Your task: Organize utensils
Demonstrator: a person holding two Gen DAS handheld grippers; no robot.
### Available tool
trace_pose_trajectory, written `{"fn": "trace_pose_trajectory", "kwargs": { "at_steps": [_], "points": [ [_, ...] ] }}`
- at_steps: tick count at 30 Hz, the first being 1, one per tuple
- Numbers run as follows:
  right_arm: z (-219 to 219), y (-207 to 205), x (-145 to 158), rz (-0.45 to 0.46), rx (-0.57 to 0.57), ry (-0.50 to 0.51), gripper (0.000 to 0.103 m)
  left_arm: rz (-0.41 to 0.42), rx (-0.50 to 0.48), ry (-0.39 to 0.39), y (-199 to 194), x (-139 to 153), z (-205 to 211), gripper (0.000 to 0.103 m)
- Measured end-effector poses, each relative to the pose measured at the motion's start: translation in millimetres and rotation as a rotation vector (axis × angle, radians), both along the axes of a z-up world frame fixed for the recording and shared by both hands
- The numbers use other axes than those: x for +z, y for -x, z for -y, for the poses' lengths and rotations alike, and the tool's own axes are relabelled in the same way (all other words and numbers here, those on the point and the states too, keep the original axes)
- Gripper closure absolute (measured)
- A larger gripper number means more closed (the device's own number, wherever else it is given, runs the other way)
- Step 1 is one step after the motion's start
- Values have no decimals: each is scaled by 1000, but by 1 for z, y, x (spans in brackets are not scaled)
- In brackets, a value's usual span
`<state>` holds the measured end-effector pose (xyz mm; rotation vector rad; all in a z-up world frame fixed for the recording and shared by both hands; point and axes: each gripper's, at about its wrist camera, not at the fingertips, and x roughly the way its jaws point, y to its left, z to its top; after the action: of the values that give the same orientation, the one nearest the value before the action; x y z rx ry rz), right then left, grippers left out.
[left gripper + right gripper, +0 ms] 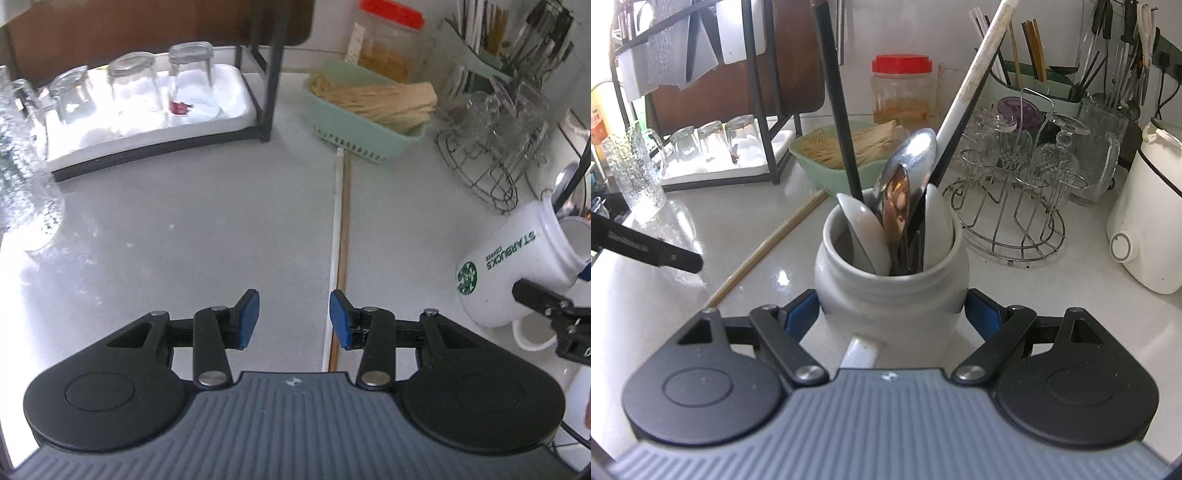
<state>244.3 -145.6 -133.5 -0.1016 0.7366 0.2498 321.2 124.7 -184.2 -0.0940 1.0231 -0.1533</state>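
Standing on the worktop [1052, 295], the white mug [892, 291] full of spoons [905, 177] sits clamped between the right gripper's [892, 314] fingers. A wooden chopstick [341, 258] lies just beyond the left gripper's [294, 317] fingers, which are half-spread and hold nothing.

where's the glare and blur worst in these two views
Left wrist view: the white tray under the upturned glasses is blown out, edges smeared. Right wrist view: the metal spoon in the mug glints, far racks soft and bowed.

The white mug [517, 266] reads "STARBUCKS COFFEE" beside its logo
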Motion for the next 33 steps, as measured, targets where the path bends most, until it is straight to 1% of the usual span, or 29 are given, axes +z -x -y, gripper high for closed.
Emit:
{"fn": "trace_pose_trajectory", "kwargs": {
  "at_steps": [2,8,10,15,17,18,19,20,21,27,33],
  "points": [
    [0,-1,0,-6,-1,1,15,7,-28,-13,0,-4,4,55],
    [0,-1,1,-12,-10,3,15,24,-99,-100,-3,-18,18,55],
    [0,-1,0,-13,-17,2,15,39,-119,-106,-4,-19,20,55],
    [0,-1,0,-14,-30,-1,15,33,-155,-147,-11,-22,28,56],
    [0,-1,1,-14,-34,-1,15,34,-171,-155,-12,-21,31,63],
    [0,-1,1,-13,-37,-1,15,31,-167,-153,-13,-21,32,71],
    [0,0,1,-12,-39,-1,15,29,-163,-155,-13,-20,33,81],
    [0,0,0,-12,-41,-1,15,24,-163,-159,-14,-19,35,86],
    [0,0,0,-12,-44,-2,15,16,-162,-161,-15,-18,37,97],
    [-1,0,1,-14,-51,4,15,-6,-140,-165,-5,-16,38,98],
    [-3,2,1,-16,-42,7,15,-42,-104,-144,19,-14,32,98]
  ]
}}
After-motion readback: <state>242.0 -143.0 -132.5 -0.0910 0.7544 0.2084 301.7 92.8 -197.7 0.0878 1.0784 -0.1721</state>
